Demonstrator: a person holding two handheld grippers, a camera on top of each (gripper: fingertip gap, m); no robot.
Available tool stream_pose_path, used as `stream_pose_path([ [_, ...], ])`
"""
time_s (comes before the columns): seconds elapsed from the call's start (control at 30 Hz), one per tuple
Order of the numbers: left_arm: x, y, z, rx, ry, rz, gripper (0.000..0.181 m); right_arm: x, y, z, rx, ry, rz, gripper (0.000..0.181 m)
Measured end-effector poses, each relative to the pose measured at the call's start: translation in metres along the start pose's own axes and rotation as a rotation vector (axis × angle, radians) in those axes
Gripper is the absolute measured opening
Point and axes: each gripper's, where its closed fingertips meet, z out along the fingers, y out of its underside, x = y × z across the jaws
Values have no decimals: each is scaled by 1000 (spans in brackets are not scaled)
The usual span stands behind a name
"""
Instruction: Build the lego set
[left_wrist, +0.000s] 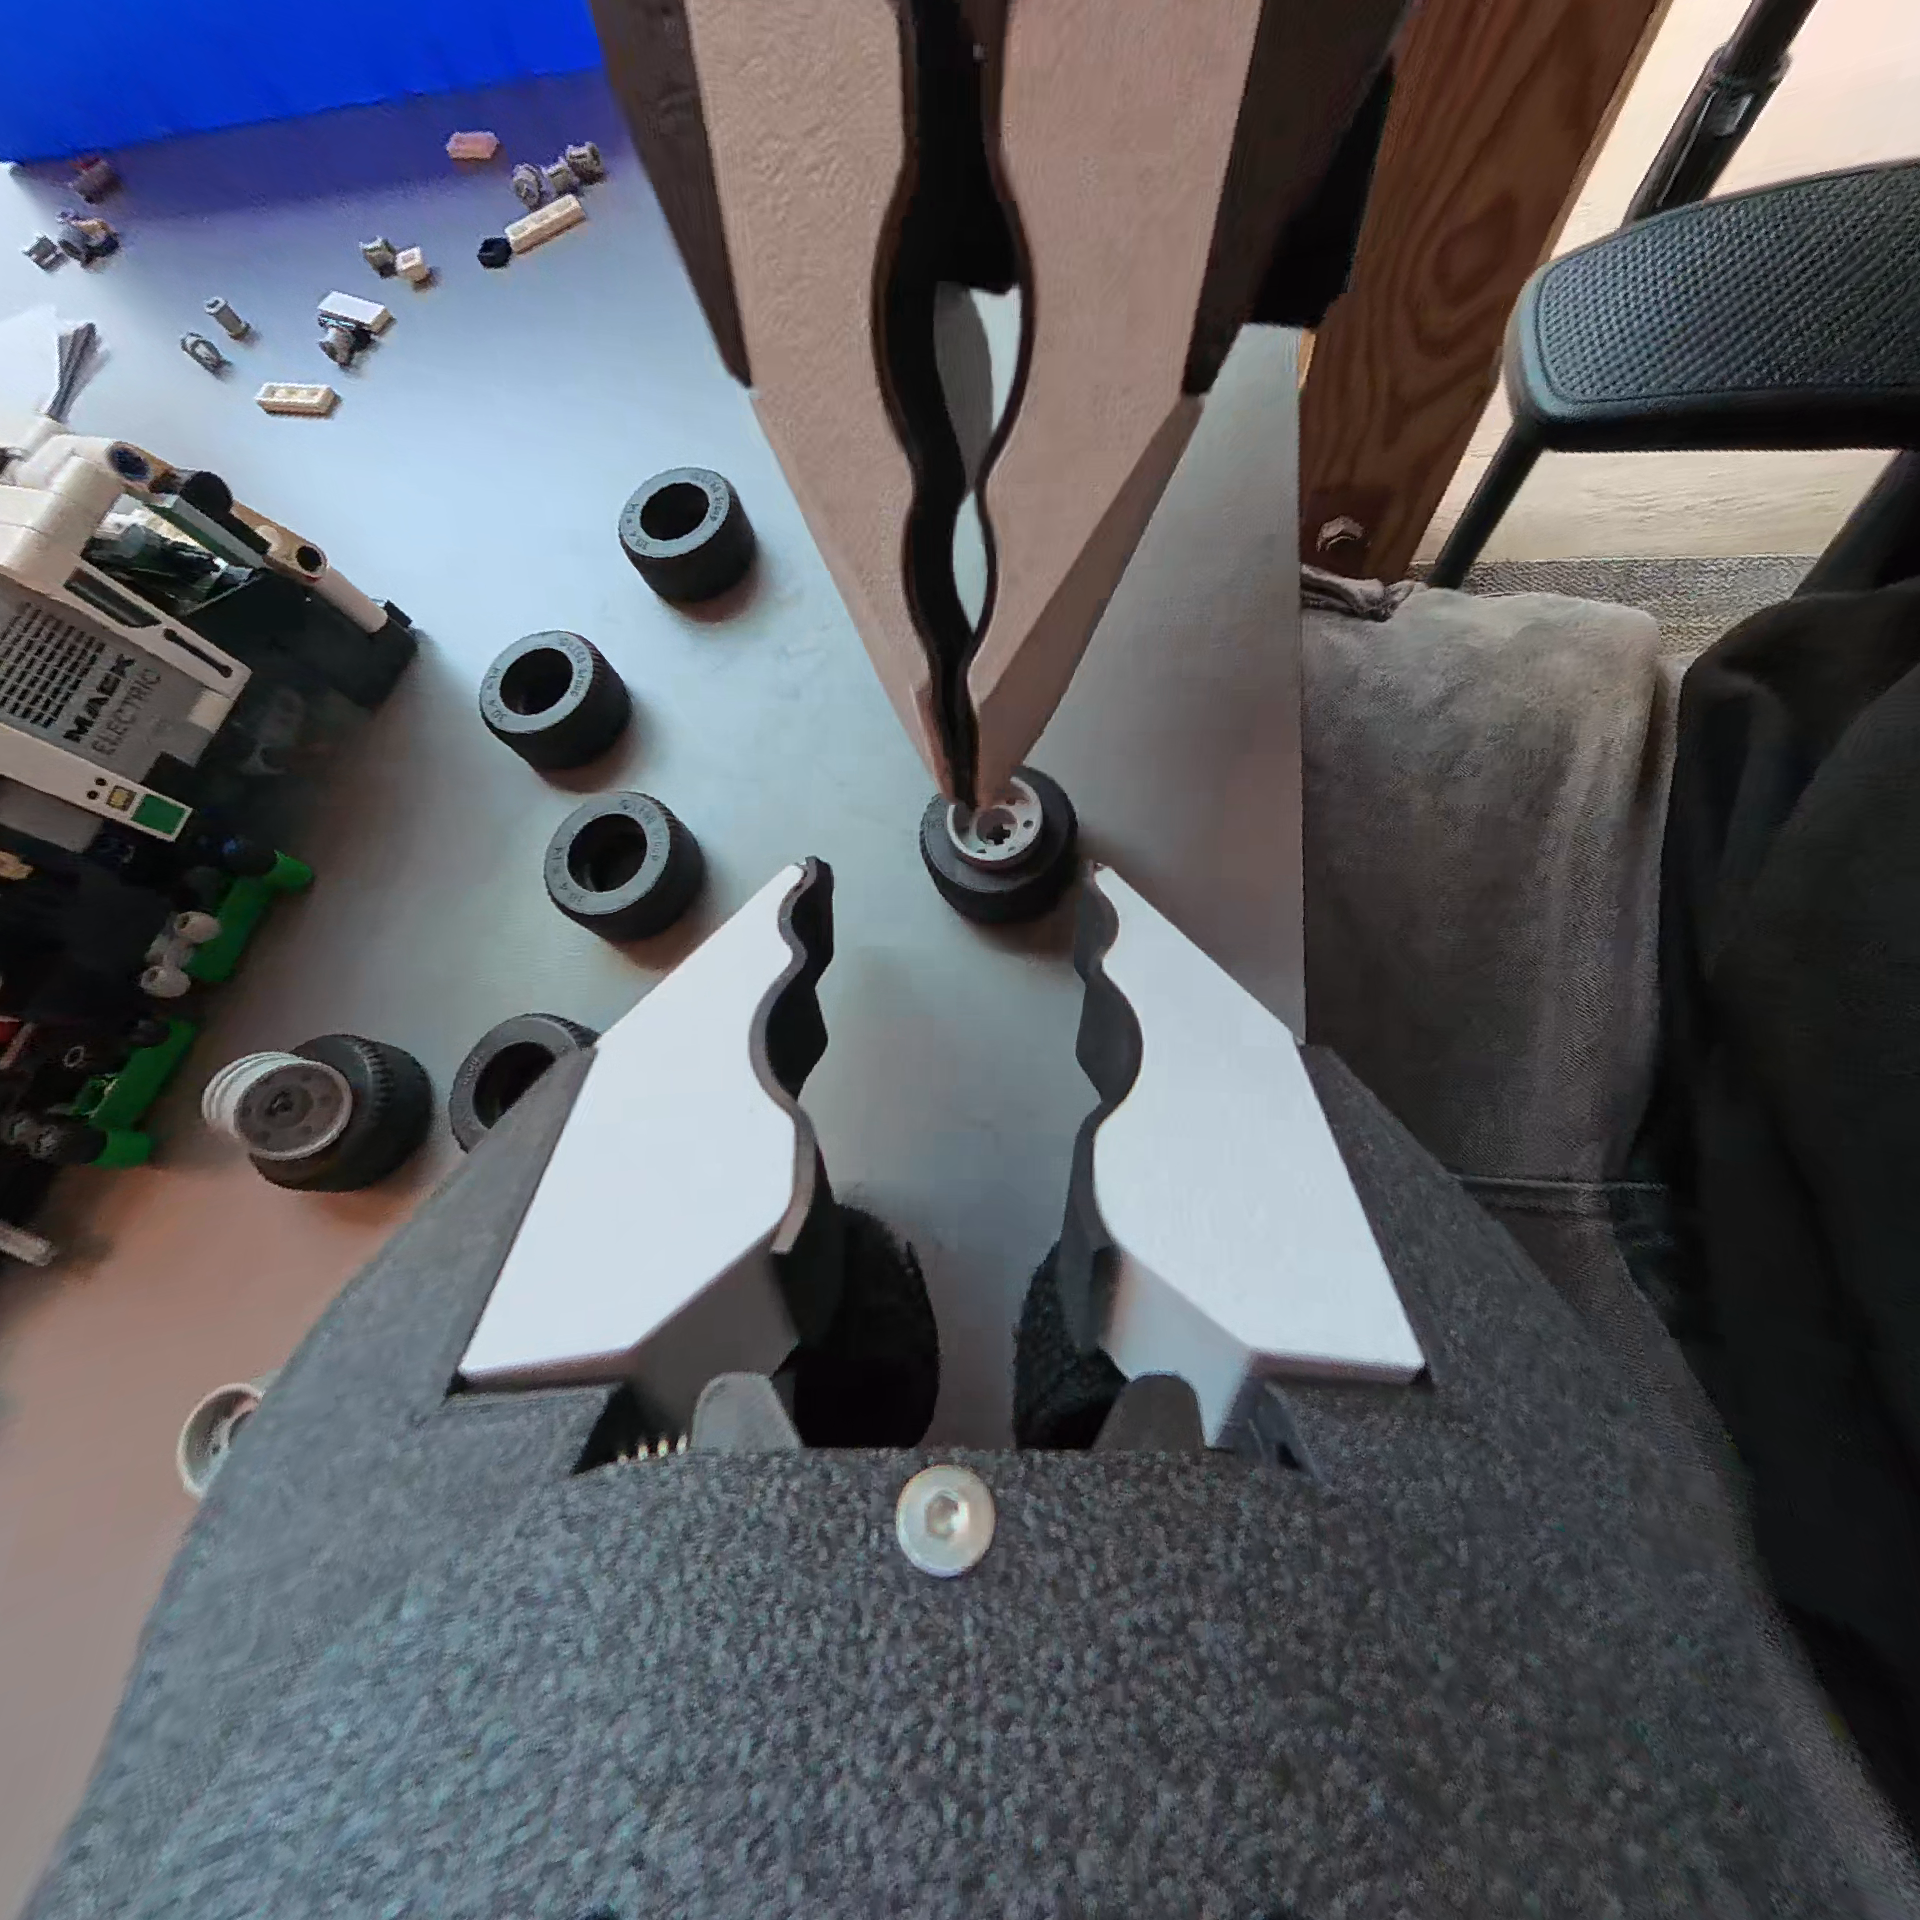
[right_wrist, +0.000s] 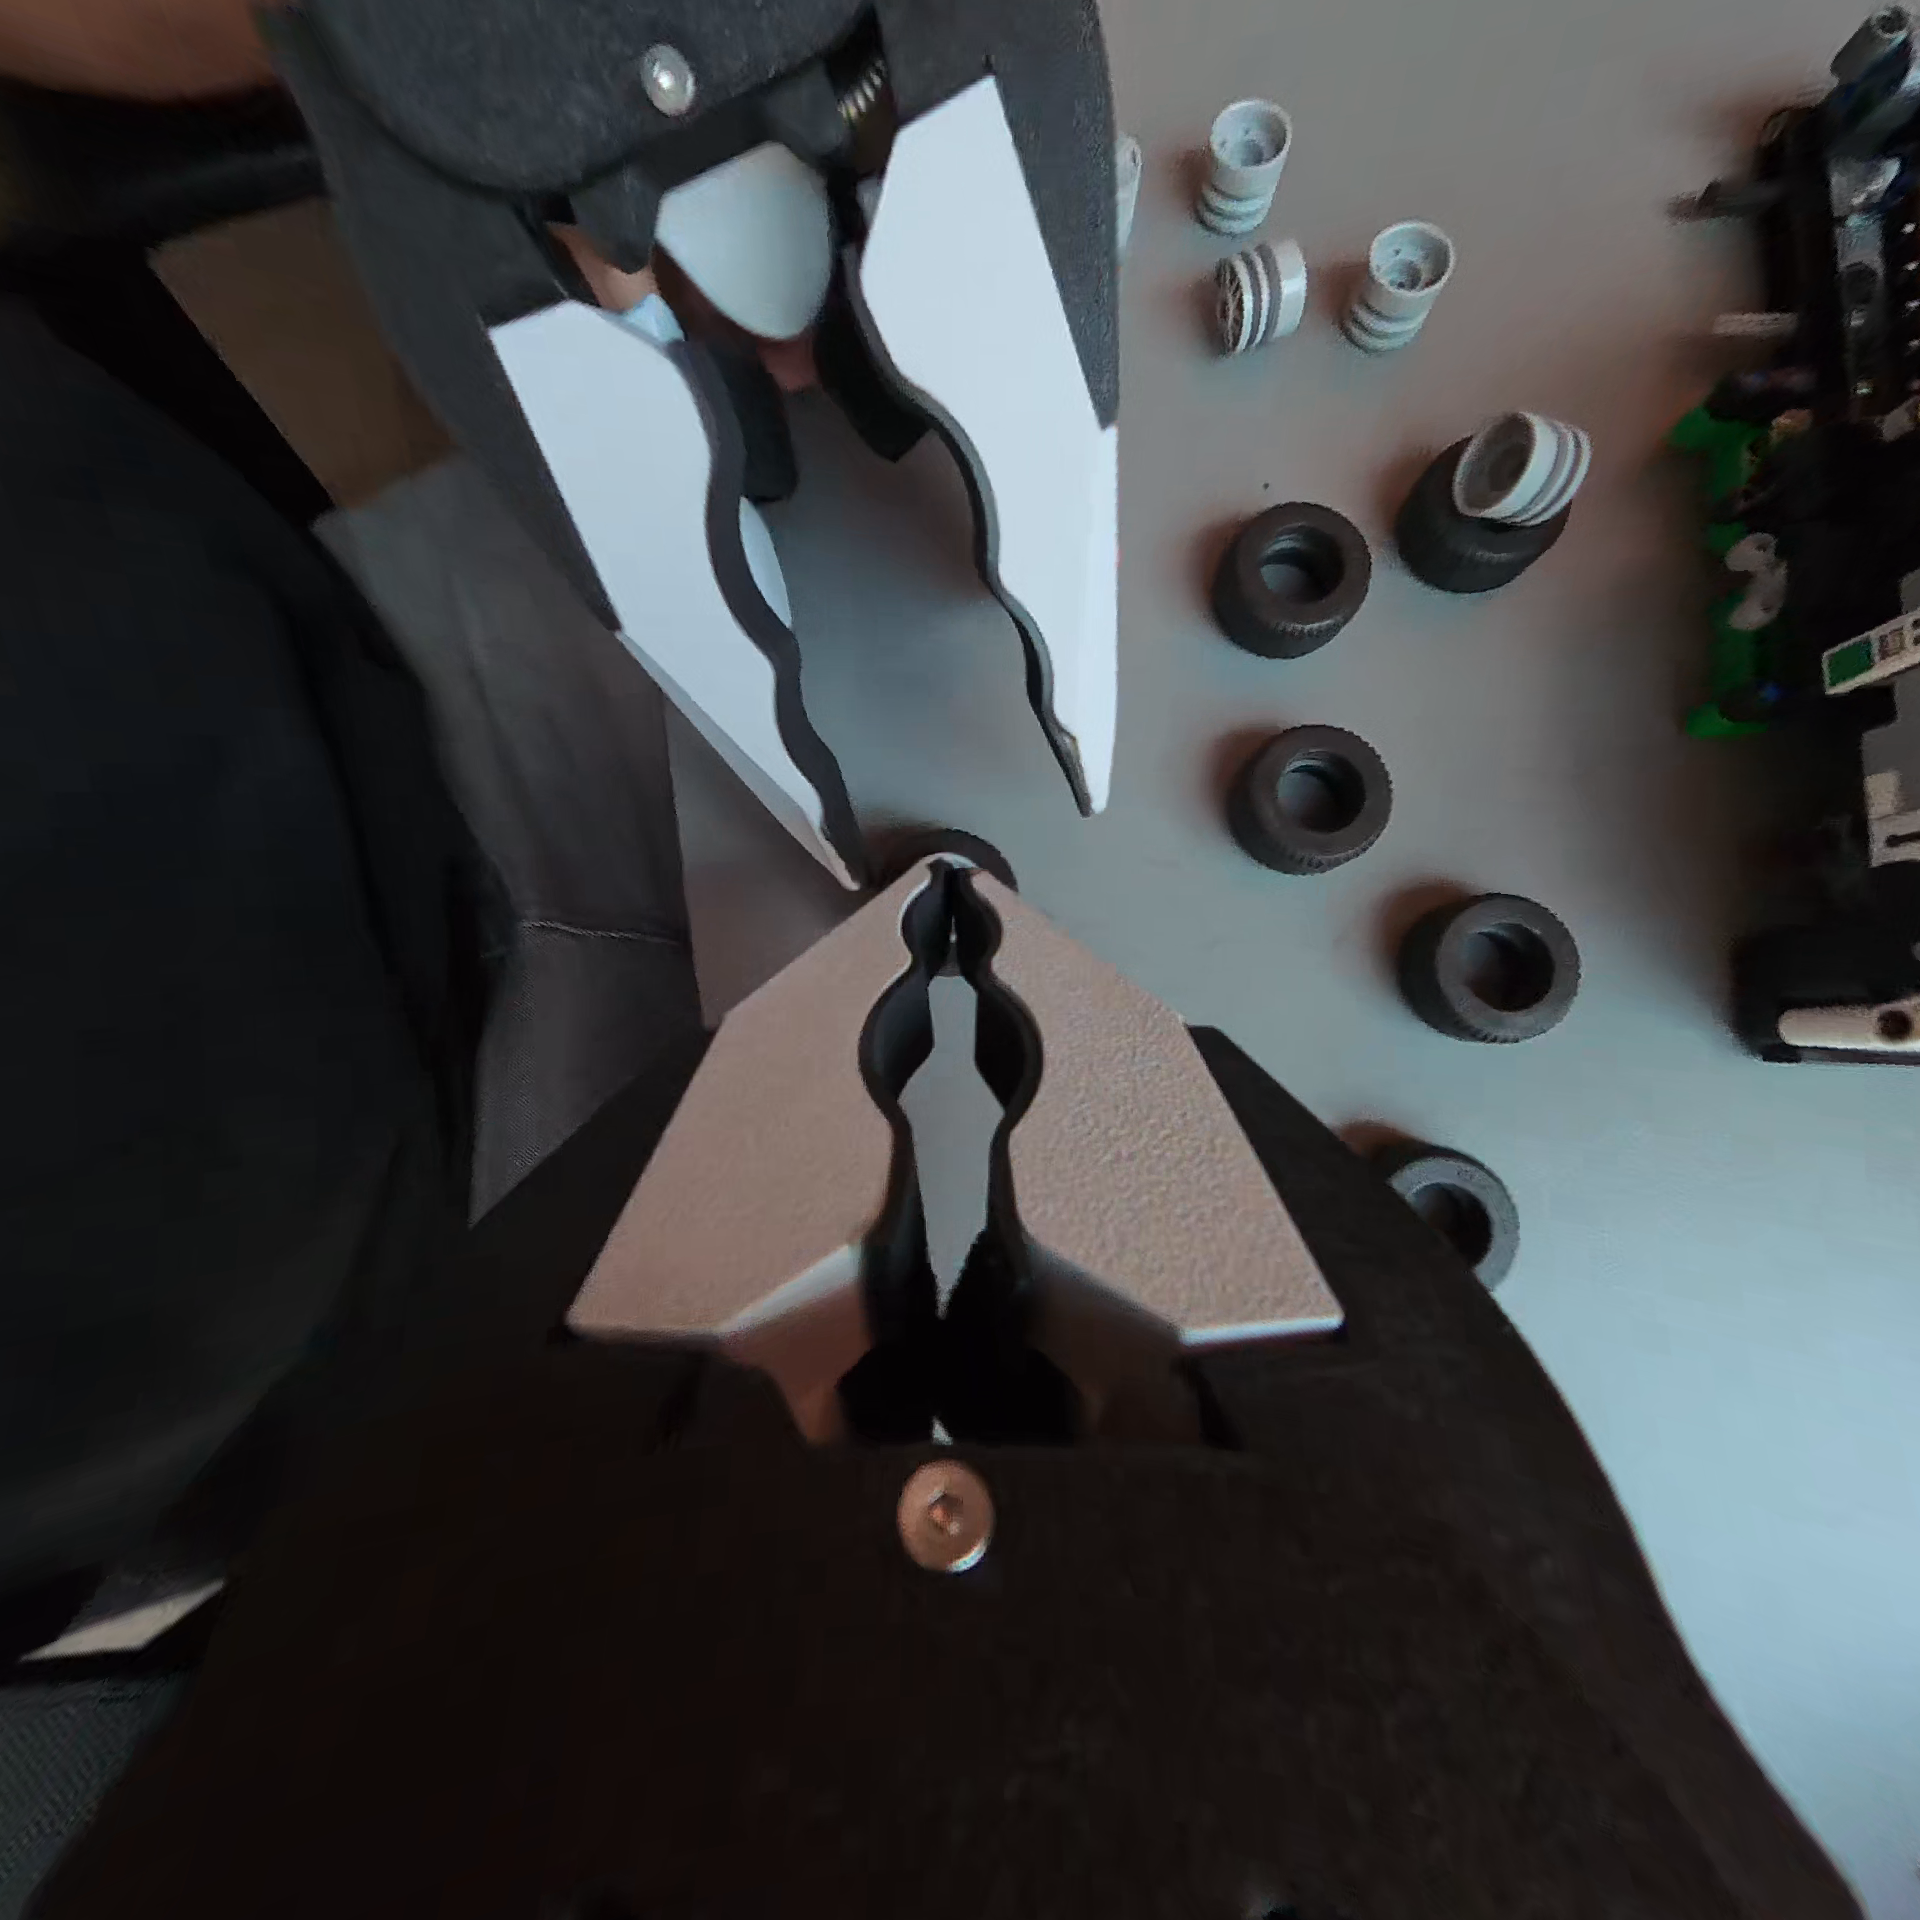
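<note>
A black tyre with a grey rim (left_wrist: 1000, 857) set in it lies flat near the table's right edge. My left gripper (left_wrist: 954, 873) is open and empty, its white fingers (left_wrist: 675, 1143) on either side just short of the wheel. My right gripper (left_wrist: 966, 795), with tan fingers, comes from the far side and is shut, its tips touching the rim's edge. In the right wrist view the right gripper (right_wrist: 945, 883) hides most of the wheel (right_wrist: 982, 847), and the open left gripper (right_wrist: 966, 836) stands over it.
Several empty black tyres (left_wrist: 554, 701) lie in a row on the grey table (left_wrist: 810, 675), with a tyre holding a tilted rim (left_wrist: 312, 1107). Loose grey rims (right_wrist: 1262, 296), the white-and-green truck model (left_wrist: 104, 675) and small parts (left_wrist: 353, 322) lie left. A grey cushion (left_wrist: 1475, 831) and black chair (left_wrist: 1714, 312) are past the edge.
</note>
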Motion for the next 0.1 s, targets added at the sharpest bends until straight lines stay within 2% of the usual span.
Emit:
stream_pose_path([
  [0.03, 1, 1, 1, -9, 10, 3, 45, 2, 4, 4, -60, 4, -9, 0],
  [0.1, 2, 4, 4, -36, 26, 4, 47, -3, 9, 9, -131, -32, -16, 0],
])
